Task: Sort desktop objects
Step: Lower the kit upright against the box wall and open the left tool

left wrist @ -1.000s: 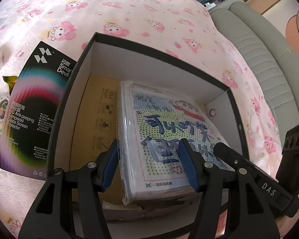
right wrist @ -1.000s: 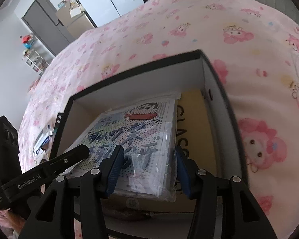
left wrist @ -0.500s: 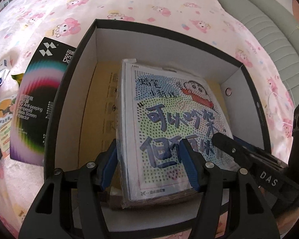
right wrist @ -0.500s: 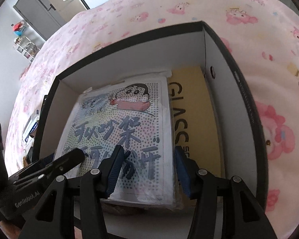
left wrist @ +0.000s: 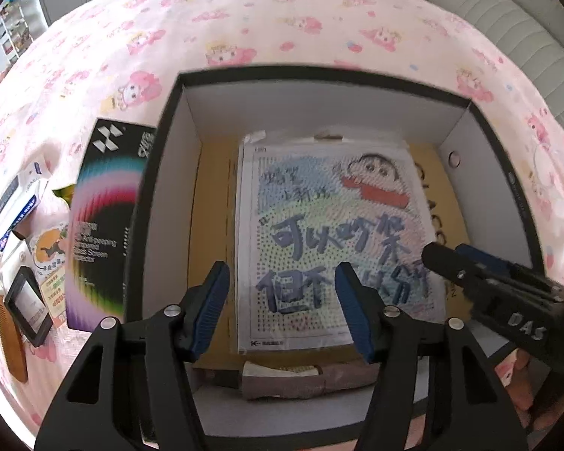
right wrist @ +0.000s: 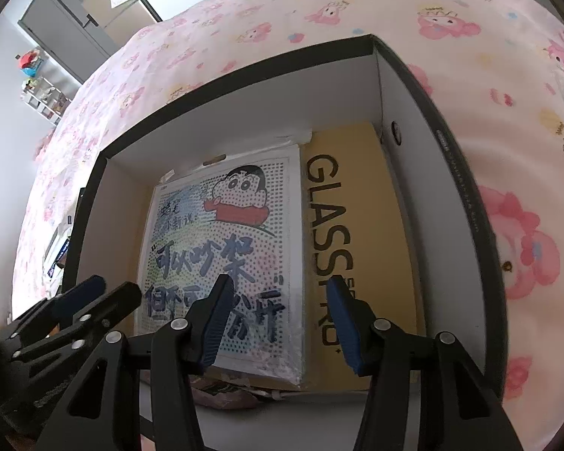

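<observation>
Pink cartoon bedspread (left wrist: 282, 30) carries black box (left wrist: 319, 79) with wrapped cartoon kit (left wrist: 334, 240) flat inside on tan GLASS pack (right wrist: 357, 225), both grippers' (left wrist: 282, 308) (right wrist: 278, 323) fingers spread, empty above it; screen-protector pack (left wrist: 101, 221) and blurry, probably small packets (left wrist: 15, 203) remain outside.

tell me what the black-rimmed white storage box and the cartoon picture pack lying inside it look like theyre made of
Black-rimmed white storage box: probably cardboard, matte; thin flat walls with folded corners and a punched hole.
Cartoon picture pack: printed paper or card in a clear plastic sleeve, judging by glare and wrinkled film at its edges.
</observation>
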Demonstrator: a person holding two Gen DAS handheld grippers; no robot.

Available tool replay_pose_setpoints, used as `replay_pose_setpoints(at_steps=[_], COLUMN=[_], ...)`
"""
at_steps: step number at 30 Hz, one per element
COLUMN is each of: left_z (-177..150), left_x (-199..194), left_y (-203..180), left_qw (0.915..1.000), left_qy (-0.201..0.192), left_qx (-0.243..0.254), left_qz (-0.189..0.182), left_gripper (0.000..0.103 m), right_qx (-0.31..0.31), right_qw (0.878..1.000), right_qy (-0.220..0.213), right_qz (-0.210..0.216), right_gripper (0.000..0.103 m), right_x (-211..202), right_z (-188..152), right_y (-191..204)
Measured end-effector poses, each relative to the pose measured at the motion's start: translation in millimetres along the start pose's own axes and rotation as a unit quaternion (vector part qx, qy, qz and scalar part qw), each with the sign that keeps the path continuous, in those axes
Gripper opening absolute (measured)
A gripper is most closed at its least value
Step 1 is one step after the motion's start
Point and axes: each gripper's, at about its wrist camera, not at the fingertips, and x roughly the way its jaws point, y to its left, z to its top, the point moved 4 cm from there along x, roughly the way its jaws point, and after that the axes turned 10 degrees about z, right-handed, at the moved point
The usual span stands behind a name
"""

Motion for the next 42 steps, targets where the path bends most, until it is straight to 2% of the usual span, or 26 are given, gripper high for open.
replay_pose_setpoints(at_steps=[1, 3, 5, 10, 13, 15, 19, 21, 22, 24, 27, 28, 30, 32, 37, 39, 42], left_z=[-0.2, -0.6, -1.3, 1.0, 2.2, 2.2, 1.8, 2.3, 2.6, 3.1, 4.1, 4.4, 5.1, 5.7, 7.3, 6.4, 5.0], left_x=[3.3, 10.1, 19.8, 9.9, 5.0, 2.8, -1.0, -1.9, -2.4, -3.4, -5.1, -4.6, -3.5, -2.5, 0.2, 0.2, 0.2], left_y=[-2.5, -7.7, -9.7, -2.4, 5.1, 9.9, 12.4, 10.1, 9.0, 6.7, 2.1, 2.2, 2.7, 3.3, 4.6, 5.1, 5.8], left_qw=[0.9999, 0.9995, 0.9988, 0.9991, 0.9991, 0.9993, 0.9995, 0.9995, 0.9995, 0.9995, 0.9994, 0.9993, 0.9993, 0.9992, 0.9991, 0.9992, 0.9993], left_qy=[0.004, 0.012, 0.039, 0.017, 0.011, 0.007, -0.002, -0.003, -0.004, -0.005, -0.008, -0.008, -0.008, -0.007, -0.007, -0.005, -0.003], left_qx=[0.009, 0.028, 0.029, 0.032, 0.031, 0.027, 0.026, 0.027, 0.028, 0.03, 0.034, 0.035, 0.037, 0.038, 0.042, 0.041, 0.038], left_qz=[0.003, 0.009, 0.006, 0.021, 0.025, 0.024, 0.017, 0.014, 0.012, 0.009, 0.0, -0.001, -0.001, -0.002, -0.003, -0.002, 0.002], left_gripper=[0.051, 0.05, 0.048, 0.047, 0.047, 0.047, 0.047, 0.047, 0.047, 0.047, 0.047, 0.047, 0.047, 0.048, 0.048, 0.048, 0.048], right_qx=[0.001, 0.01, 0.015, 0.037, 0.048, 0.042, 0.068, 0.088, 0.099, 0.078, 0.055, 0.064, 0.089, 0.085, 0.092, 0.085, 0.045], right_qw=[1.0, 1.0, 0.999, 0.998, 0.995, 0.996, 0.997, 0.996, 0.995, 0.997, 0.997, 0.997, 0.993, 0.993, 0.988, 0.987, 0.992], right_qy=[0.002, 0.01, 0.02, 0.03, 0.047, 0.05, -0.011, -0.012, -0.01, 0.025, 0.044, 0.051, 0.068, 0.073, 0.089, 0.097, 0.097], right_qz=[0.002, 0.013, 0.02, 0.037, 0.072, 0.064, 0.023, 0.022, 0.023, 0.008, -0.012, 0.002, 0.034, 0.042, 0.09, 0.097, 0.069], right_gripper=[0.049, 0.049, 0.049, 0.049, 0.049, 0.049, 0.049, 0.049, 0.055, 0.055, 0.055, 0.055, 0.063, 0.067, 0.069, 0.071, 0.072], right_x=[0.7, 3.8, 7.4, 13.6, 20.0, 20.5, -7.4, -9.9, -10.7, 1.8, 12.4, 15.3, 23.3, 24.8, 27.2, 29.5, 27.4], right_z=[0.0, 1.3, 5.8, 15.4, 14.5, 14.6, 25.5, 26.2, 26.3, 23.3, 28.2, 29.3, 27.9, 27.7, 27.4, 26.3, 27.0], right_y=[0.3, 1.2, 2.9, 0.5, 4.5, 7.4, -11.7, -23.0, -28.6, -25.0, -20.8, -21.4, -24.3, -22.2, -13.6, -9.2, -3.7])
